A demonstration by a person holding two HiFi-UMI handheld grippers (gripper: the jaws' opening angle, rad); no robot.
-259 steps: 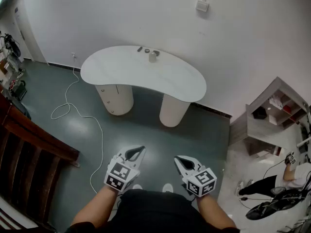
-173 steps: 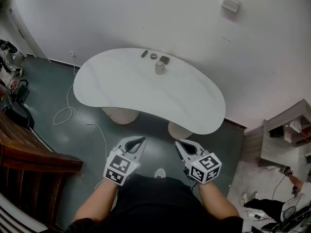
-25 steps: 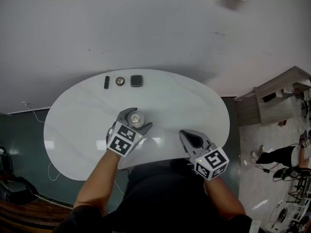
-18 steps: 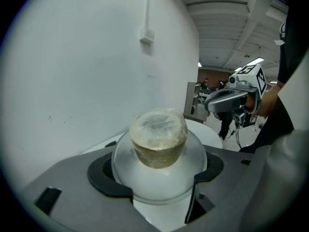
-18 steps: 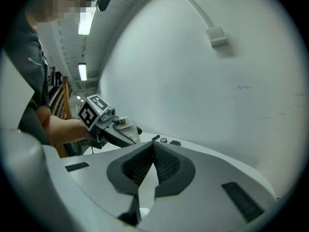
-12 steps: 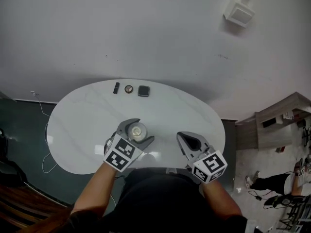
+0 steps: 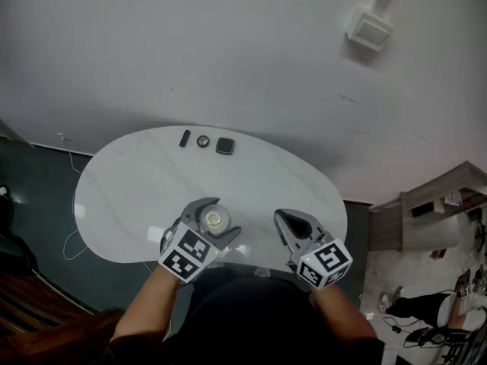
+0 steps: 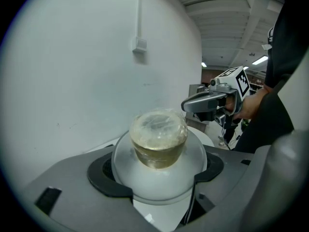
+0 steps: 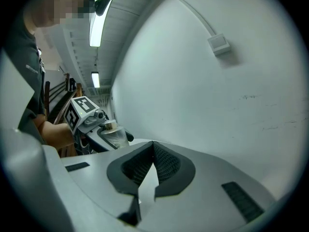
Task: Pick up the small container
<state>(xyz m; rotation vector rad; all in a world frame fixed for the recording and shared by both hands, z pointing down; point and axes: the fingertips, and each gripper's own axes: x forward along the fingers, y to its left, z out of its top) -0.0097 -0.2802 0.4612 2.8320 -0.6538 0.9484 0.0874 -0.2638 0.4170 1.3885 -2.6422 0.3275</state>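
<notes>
The left claw [image 7: 220, 217] is clamped on the small container [image 8: 158, 138], a clear cup over the white table's [image 7: 137, 196] near edge; the right claw [image 9: 153, 151] is pressed together, empty.

Head view: set high and facing steeply down, far from the table [image 7: 137, 181]. Both grippers sit near its lower edge.

Left gripper view: set behind the left gripper's [image 7: 219, 217] jaws and looking along them, very close to the container [image 8: 158, 140]. The right gripper [image 7: 291, 225] shows beyond the jaws, to their right.

Right gripper view: set behind the right gripper's jaws. The left gripper shows to their left, farther off.

Shared: all three take in the wall [image 7: 228, 52] and its box [image 7: 369, 30].
</notes>
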